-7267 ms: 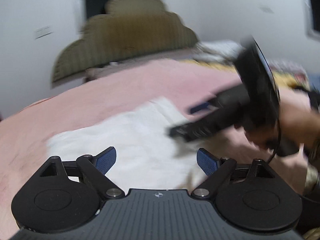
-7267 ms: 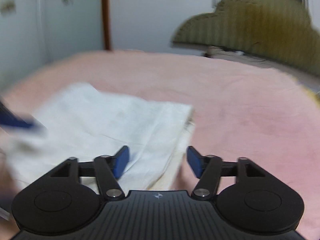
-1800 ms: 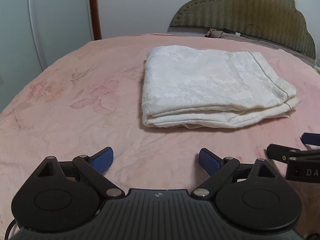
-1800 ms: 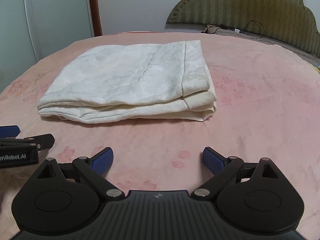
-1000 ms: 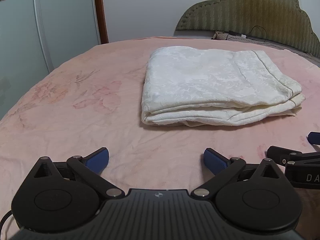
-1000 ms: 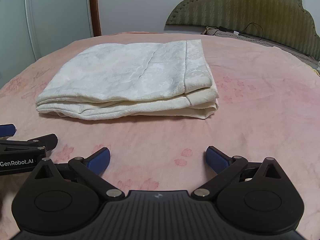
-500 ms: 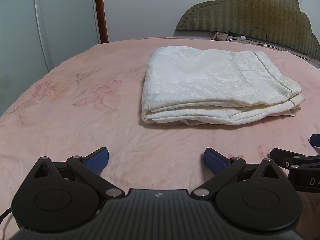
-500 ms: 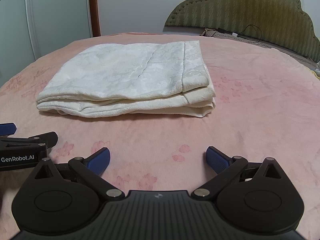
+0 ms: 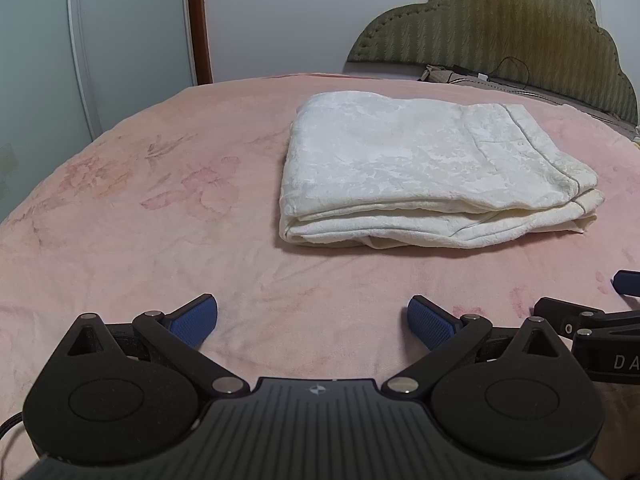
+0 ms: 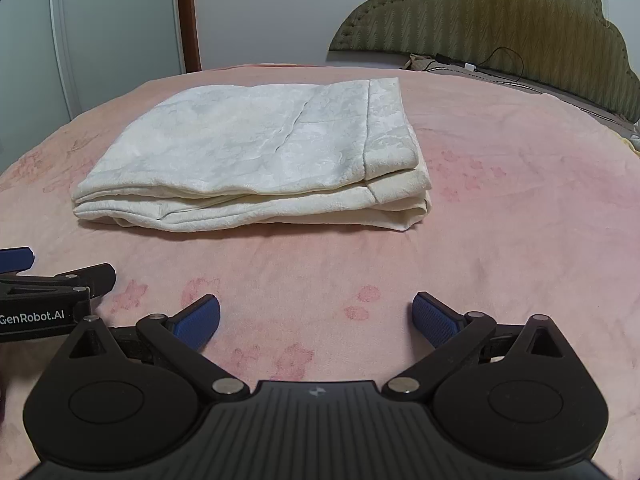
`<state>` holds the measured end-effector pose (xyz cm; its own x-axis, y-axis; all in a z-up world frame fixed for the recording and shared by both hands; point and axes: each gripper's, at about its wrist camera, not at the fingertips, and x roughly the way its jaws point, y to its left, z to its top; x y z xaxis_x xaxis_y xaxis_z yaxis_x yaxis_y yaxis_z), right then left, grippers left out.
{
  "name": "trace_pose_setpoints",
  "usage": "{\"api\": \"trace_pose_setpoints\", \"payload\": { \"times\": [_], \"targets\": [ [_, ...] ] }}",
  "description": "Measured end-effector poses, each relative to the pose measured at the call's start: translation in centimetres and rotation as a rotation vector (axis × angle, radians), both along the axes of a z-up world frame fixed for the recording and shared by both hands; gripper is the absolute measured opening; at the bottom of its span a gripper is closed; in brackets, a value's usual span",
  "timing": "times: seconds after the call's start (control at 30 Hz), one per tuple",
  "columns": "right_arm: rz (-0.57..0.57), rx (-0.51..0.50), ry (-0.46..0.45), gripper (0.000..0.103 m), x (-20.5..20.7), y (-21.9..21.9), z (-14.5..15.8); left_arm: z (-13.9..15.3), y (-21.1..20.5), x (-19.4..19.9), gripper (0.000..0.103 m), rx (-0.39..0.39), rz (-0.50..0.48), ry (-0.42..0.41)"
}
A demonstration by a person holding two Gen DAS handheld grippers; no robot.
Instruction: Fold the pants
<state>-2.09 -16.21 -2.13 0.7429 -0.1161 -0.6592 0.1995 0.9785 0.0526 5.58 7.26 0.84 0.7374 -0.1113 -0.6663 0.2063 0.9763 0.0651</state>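
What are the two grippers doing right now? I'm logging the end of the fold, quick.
Left gripper: open, holding nothing, short of the folded pants.
Right gripper: open, holding nothing, also short of the pants.

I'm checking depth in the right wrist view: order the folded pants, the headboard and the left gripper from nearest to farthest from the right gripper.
Measured from the right gripper, fingers open:
1. left gripper, close beside it at the left edge.
2. folded pants, ahead, lying on the pink bedspread.
3. headboard, far back on the right.
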Motion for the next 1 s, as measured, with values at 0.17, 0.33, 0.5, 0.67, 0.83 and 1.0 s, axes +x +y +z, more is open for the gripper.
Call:
{"api": "trace_pose_setpoints", "payload": {
  "times": [0.17,0.33,0.5,0.67,0.83,1.0],
  "targets": [
    [-0.002,-0.008,0.0,0.103,0.03,0.23,-0.03,0.02,-0.4,-0.26,0.103,0.008,-0.025,-0.011],
    [-0.003,-0.009,0.001,0.103,0.06,0.23,-0.02,-0.03,-0.66,-0.17,0.103,0.01,-0.027,-0.004],
    [-0.003,-0.007,0.001,0.103,0.07,0.21,-0.03,-0.13,-0.39,0.04,0.103,-0.015,-0.021,0.012],
    [-0.003,-0.004,0.001,0.103,0.1,0.2,-0.03,-0.16,-0.39,0.04,0.103,-0.012,-0.021,0.011],
    [-0.003,-0.006,0.001,0.103,0.08,0.2,-0.03,-0.16,-0.39,0.04,0.103,-0.014,-0.021,0.012],
    [-0.002,-0.006,0.001,0.103,0.08,0.2,-0.02,-0.15,-0.41,0.03,0.103,-0.013,-0.021,0.011]
  ]
}}
